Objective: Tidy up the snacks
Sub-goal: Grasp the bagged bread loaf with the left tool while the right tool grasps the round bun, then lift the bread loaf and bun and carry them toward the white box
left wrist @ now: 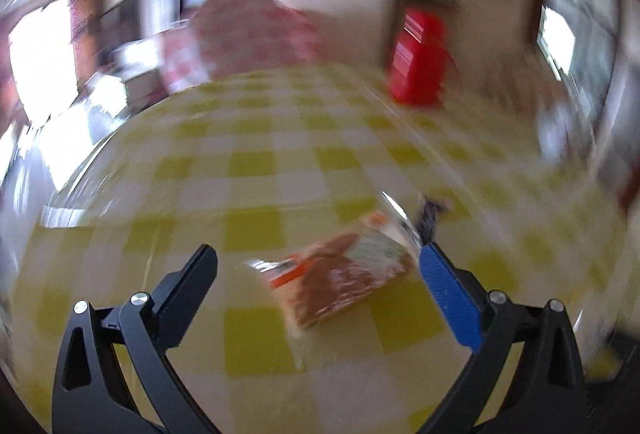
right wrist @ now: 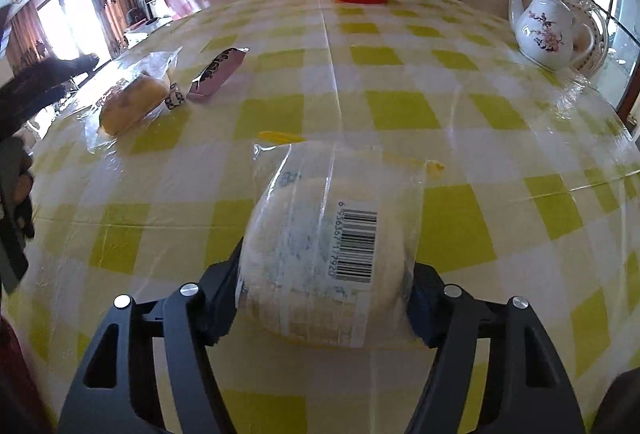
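Right tool [right wrist: 322,298] clamps wrapped round cake [right wrist: 320,258].

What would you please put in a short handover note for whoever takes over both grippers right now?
Right gripper: closed on the round wrapped cake, barcode side up, over the checked tablecloth.
Left gripper: open, nothing held; an orange-and-brown snack packet lies between its fingers on the cloth, blurred.
Also on the table: a wrapped bun and a small dark packet, side by side.
Done: one cake gripped. Left: group the snacks.
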Tool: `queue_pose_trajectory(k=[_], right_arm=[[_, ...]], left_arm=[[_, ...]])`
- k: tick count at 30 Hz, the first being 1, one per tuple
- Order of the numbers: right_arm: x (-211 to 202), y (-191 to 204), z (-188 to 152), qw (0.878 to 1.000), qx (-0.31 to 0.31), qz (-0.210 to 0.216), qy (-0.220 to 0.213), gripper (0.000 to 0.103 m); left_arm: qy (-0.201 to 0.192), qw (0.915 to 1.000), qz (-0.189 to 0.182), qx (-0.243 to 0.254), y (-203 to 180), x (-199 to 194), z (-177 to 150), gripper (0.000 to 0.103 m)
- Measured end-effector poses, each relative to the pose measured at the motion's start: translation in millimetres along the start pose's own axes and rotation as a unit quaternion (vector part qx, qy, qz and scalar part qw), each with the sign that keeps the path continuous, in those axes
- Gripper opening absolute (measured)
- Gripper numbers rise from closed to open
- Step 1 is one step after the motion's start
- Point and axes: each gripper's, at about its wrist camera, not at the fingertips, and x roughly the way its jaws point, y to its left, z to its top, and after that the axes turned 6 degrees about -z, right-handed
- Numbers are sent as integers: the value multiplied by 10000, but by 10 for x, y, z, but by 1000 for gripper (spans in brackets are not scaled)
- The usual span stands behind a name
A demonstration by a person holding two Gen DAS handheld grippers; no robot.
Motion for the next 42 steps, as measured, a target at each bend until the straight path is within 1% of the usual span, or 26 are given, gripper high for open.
queue_pose_trajectory(k=[1,2,3,4,5,7,9,10,11,12,13,14,16,19,22,23,24,26,29,30,31,32,34,35,37,42], right_arm=[[-1,-7,1,10000,10,17,0,67],[0,-9,2,10000,12,24,1,67],[1,-11,3,10000,14,28,3,67],[2,-13,4,10000,14,28,4,67],[1,-10,5,10000,9,21,6,67],[3,-16,6,10000,5,12,3,68],[4,-20,5,10000,16,23,3,68],[4,-17,4,10000,11,21,3,68],[4,-16,3,10000,12,23,3,68],[3,-22,5,10000,16,34,2,68],[1,-25,5,10000,26,46,0,68],[1,-23,1,10000,32,54,0,68],[-2,-28,-1,10000,40,74,1,68],[-7,-22,-4,10000,39,73,5,68],[-5,-29,-5,10000,44,75,4,68],[-2,-23,-3,10000,43,77,4,68],[-3,-23,-4,10000,41,79,7,69],[-5,-24,-4,10000,43,78,8,69],[-5,-22,-5,10000,38,71,6,70],[-3,-22,-4,10000,34,76,6,70],[-7,-21,-7,10000,22,65,-1,70],[-12,-23,-6,10000,26,60,-13,69],[-18,-14,-16,9999,9,145,-45,66],[-32,-13,-21,9998,9,179,-84,66],[-61,-32,-25,9997,59,188,-175,65],[-57,-84,-17,9992,248,266,-156,65]], left_arm=[[97,9992,-34,387,-79,65,29,101],[205,9953,-158,930,-176,141,51,101],[322,9920,-272,1194,-223,197,49,101],[542,9844,-413,1625,-264,296,22,101],[658,9797,-456,1840,-267,361,-8,101],[899,9741,-684,1961,-216,524,-68,101],[1087,9759,-863,1683,-95,728,-103,101],[1301,9759,-921,1487,-40,848,-140,99],[1369,9751,-1017,1418,-42,876,-164,88],[1363,9744,-1278,1249,-10,842,-164,56],[1348,9752,-1330,1144,17,797,-149,45],[1442,9724,-1574,946,50,746,-147,45],[1425,9701,-1691,998,-2,578,-239,44],[1541,9710,-1441,1123,-102,434,-412,45],[1570,9708,-1529,974,-161,377,-479,46],[1525,9714,-1558,937,-196,364,-501,50],[1493,9729,-1504,923,-237,379,-491,60],[1443,9779,-1228,887,-309,424,-483,77],[1411,9802,-1068,893,-405,482,-490,79],[1423,9802,-959,990,-443,497,-492,77],[1390,9809,-962,968,-465,484,-489,71],[1348,9826,-914,889,-453,472,-469,49],[1311,9865,-872,447,-387,477,-437,47],[1273,9878,-827,354,-384,472,-434,46],[1101,9908,-665,427,-461,404,-460,46],[685,9952,-652,230,-644,159,-543,46]])
